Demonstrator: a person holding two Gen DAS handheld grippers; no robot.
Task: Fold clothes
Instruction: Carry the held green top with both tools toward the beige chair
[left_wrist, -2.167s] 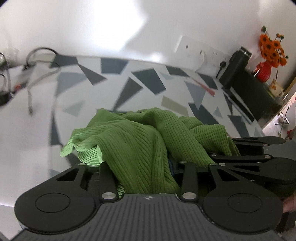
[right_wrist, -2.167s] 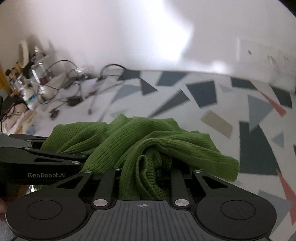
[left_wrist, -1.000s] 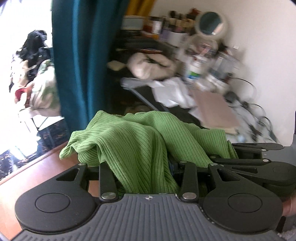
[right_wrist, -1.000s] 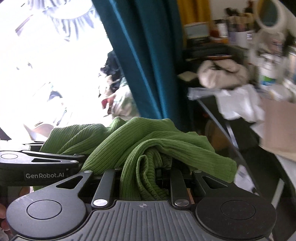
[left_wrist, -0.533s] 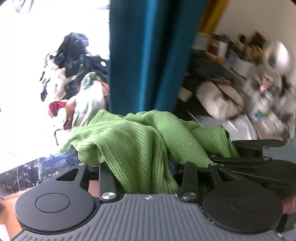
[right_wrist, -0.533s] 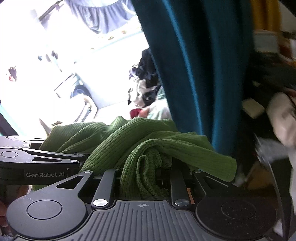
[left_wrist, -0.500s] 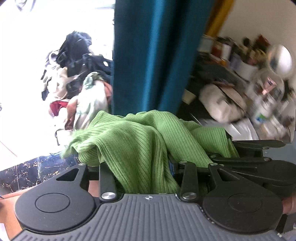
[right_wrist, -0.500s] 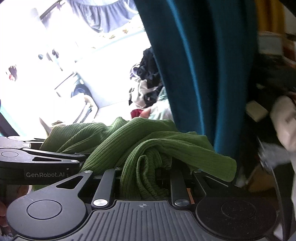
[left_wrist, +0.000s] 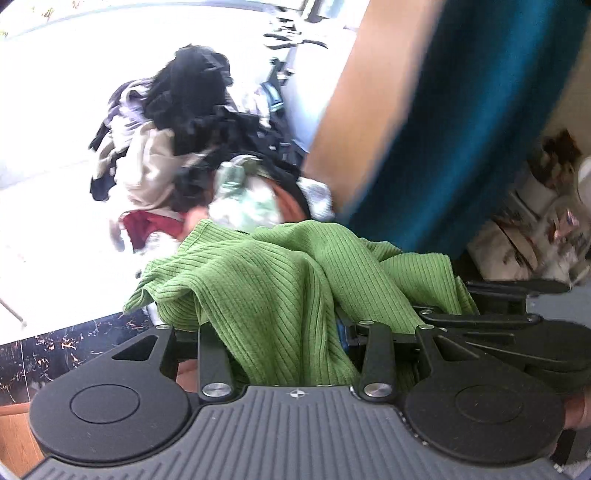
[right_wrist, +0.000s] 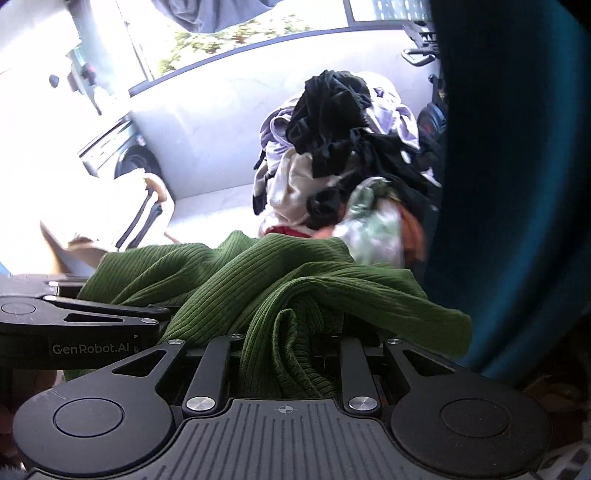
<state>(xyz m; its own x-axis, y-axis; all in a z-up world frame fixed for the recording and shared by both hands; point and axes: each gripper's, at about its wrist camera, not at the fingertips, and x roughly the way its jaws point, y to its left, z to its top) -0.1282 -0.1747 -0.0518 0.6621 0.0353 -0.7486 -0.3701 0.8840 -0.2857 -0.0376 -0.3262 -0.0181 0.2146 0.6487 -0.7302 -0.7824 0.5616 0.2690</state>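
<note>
A green ribbed knit garment lies bunched over both grippers, which are held side by side in the air. My left gripper is shut on it, its fingertips buried in the cloth. In the right wrist view the same garment looks darker, and my right gripper is shut on a fold of it. The body of the right gripper shows at the right edge of the left wrist view. The body of the left gripper shows at the left edge of the right wrist view.
A heap of mixed clothes, black, beige, red and white, lies ahead on a bright pale floor; it also shows as a clothes heap. A teal curtain and a wooden door frame stand right. A washing machine is far left.
Both grippers have swung left with the green garment, from the patterned table past a cluttered desk and the curtain, and now face the clothes heap. The hold on the garment is unchanged.
</note>
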